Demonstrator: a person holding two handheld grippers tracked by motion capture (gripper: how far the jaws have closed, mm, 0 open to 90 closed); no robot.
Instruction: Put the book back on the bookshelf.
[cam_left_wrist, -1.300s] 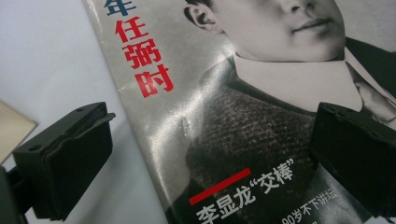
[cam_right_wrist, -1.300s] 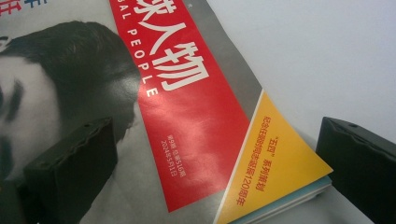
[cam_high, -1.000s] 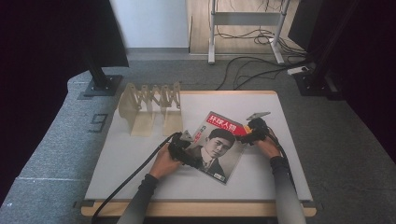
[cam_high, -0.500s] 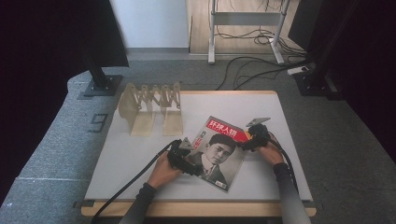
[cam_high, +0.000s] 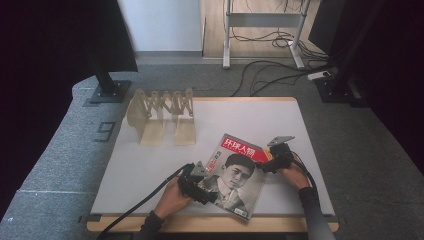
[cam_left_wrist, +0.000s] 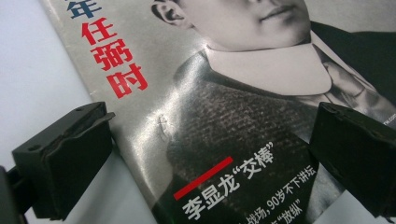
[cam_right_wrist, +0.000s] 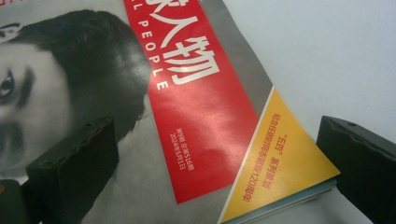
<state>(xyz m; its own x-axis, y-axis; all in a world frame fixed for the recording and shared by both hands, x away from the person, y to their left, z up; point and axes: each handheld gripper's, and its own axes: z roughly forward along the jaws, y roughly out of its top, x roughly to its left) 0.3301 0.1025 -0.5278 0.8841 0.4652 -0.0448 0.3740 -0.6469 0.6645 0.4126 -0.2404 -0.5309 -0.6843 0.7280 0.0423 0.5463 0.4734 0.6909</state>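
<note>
A magazine (cam_high: 235, 175) with a red title band and a portrait cover lies flat and askew on the white table (cam_high: 150, 165), near its front edge. My left gripper (cam_high: 200, 184) sits at the magazine's left edge. In the left gripper view the magazine (cam_left_wrist: 224, 116) lies under the gripper (cam_left_wrist: 210, 163), whose jaws stand wide apart over the cover. My right gripper (cam_high: 272, 161) is at the upper right corner. In the right gripper view the gripper (cam_right_wrist: 219, 172) is open, its jaws on either side of the yellow corner of the magazine (cam_right_wrist: 187, 93).
A folding wooden rack (cam_high: 162, 107) stands at the table's back left. Beyond the table, a black stand base (cam_high: 107, 92) and loose cables (cam_high: 270, 70) lie on the grey floor. A white metal frame (cam_high: 265, 20) stands farther back.
The magazine has slid toward the table's front edge, and both hands with their grippers have come back with it. Both sets of jaws stay apart.
</note>
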